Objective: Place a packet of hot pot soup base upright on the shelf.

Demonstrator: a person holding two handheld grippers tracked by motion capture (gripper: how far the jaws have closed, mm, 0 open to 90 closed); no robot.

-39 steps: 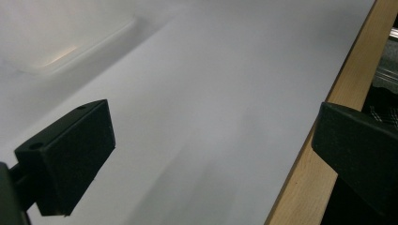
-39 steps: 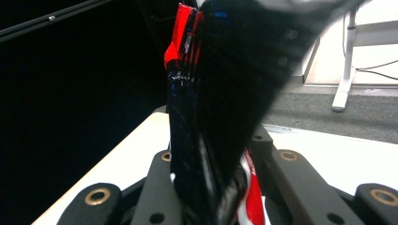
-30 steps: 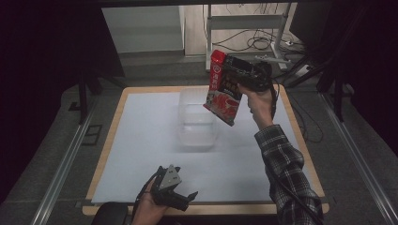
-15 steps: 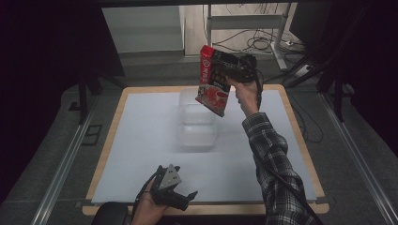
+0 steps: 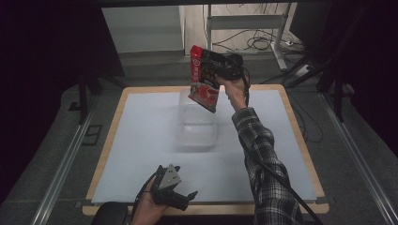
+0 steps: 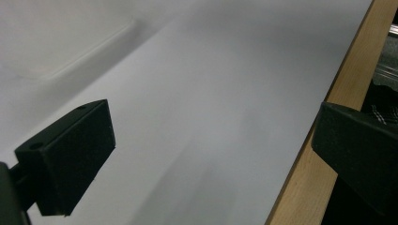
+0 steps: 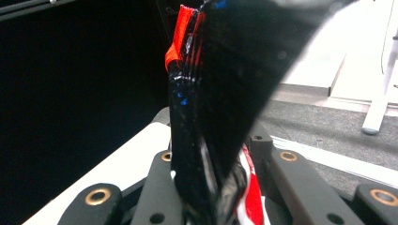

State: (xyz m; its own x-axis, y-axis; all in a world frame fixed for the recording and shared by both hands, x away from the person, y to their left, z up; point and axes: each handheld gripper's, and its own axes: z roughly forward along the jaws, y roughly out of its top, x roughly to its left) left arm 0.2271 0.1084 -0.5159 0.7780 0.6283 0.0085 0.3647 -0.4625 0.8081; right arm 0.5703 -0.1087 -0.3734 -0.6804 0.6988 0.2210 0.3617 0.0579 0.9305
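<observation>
Clear container (image 5: pixel 197 126) beneath held packet (image 5: pixel 204 79)

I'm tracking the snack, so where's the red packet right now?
In the high view the red packet hangs in the air, clamped in the right gripper, over the far end of the clear plastic container at the middle of the table.

Worktop (image 5: pixel 141 140) lit from overhead, room around it nearly black, soft shadows, close packet (image 7: pixel 220 93) blurred, jaws slightly soft
</observation>
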